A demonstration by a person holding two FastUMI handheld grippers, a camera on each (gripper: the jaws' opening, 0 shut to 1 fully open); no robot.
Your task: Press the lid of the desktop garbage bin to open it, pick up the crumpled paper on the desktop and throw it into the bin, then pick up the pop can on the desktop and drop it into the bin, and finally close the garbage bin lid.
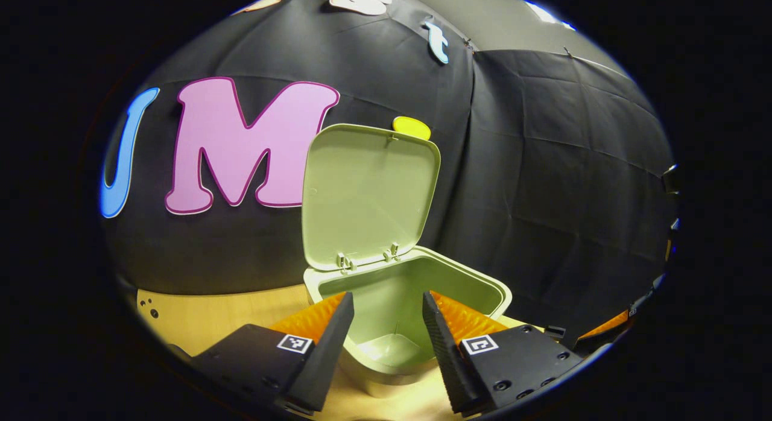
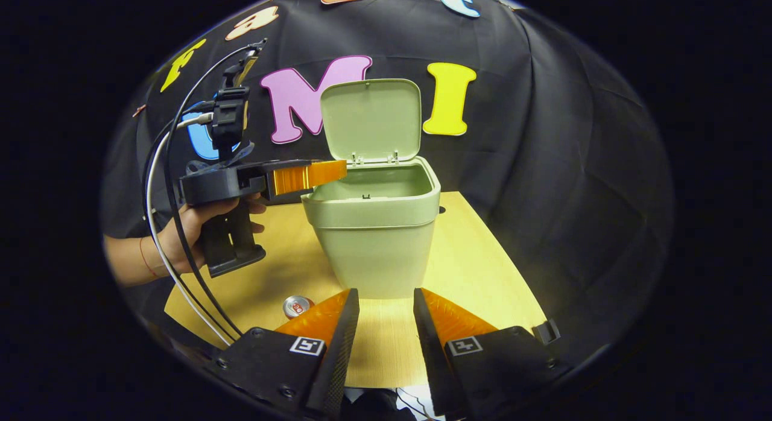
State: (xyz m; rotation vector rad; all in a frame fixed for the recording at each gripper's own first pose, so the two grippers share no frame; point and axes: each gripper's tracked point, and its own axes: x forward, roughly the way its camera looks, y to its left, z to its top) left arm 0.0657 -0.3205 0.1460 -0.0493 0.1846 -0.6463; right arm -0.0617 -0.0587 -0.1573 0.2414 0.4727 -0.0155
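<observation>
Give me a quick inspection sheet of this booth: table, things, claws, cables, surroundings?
Surface: pale wooden table.
Job's things: green bin, lid standing open; pop can on the table near the right claw; crumpled paper not seen.
Clutter: nothing seen.
Claws: left claw open, empty, at the bin's rim, held by a hand; right claw open, empty.
Cables: black and white cables run from the left claw.
Surroundings: black cloth wall.

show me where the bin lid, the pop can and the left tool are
bin lid (image 2: 371, 118), right gripper view, middle of its raised underside.
pop can (image 2: 297, 305), right gripper view, its top end.
left tool (image 2: 310, 175), right gripper view, its fingers at the bin's rim.
</observation>
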